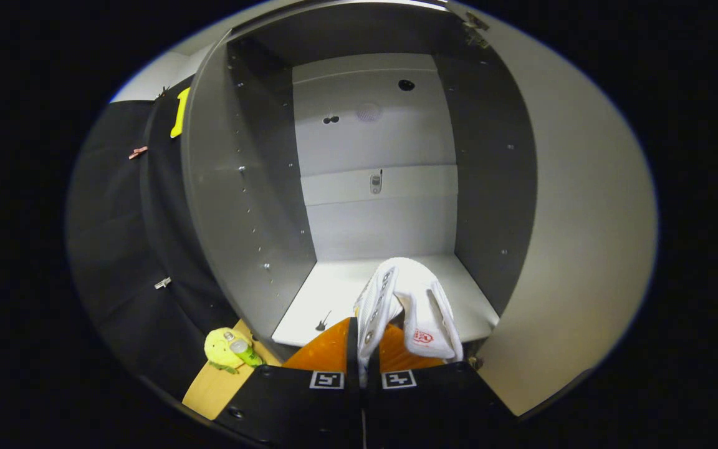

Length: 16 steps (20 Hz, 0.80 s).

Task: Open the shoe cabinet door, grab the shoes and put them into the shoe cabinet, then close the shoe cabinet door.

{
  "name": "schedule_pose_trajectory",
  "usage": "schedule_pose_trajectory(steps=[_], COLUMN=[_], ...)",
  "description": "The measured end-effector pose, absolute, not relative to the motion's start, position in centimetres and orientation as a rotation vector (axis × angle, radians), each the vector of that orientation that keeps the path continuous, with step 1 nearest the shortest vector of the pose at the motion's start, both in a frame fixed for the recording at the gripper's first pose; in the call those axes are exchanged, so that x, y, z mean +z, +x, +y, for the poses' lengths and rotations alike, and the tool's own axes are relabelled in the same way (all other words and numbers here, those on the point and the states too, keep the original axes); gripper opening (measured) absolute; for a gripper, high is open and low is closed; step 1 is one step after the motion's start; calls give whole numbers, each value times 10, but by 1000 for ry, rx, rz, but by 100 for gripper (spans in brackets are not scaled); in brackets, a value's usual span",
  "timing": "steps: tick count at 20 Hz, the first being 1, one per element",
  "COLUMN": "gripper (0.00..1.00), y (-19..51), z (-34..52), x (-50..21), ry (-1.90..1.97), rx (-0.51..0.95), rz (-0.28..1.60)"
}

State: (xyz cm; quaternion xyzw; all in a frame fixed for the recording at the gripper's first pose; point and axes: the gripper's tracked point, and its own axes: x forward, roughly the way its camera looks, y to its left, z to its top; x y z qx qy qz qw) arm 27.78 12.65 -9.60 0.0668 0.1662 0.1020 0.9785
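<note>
The gripper (362,349) is clenched on a white shoe (412,305), holding it over the front edge of the open shoe cabinet's floor (334,293).

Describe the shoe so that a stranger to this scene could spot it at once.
Start at the open grey shoe cabinet, its door swung aside to the right. At the front edge of its pale bottom shelf, the gripper is shut on a white shoe. Its eyelet rows and red emblem set it apart from the yellow-green item outside, lower left.
</note>
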Motion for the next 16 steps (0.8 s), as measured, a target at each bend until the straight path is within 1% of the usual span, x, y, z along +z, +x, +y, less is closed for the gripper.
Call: schedule_pose_trajectory(steps=[3, 9, 16], gripper=[7, 7, 7], y=[324, 405, 447], z=[135, 144, 165], x=[-107, -157, -191], ry=[86, 39, -54], rx=[200, 169, 165], rz=[352, 444, 484])
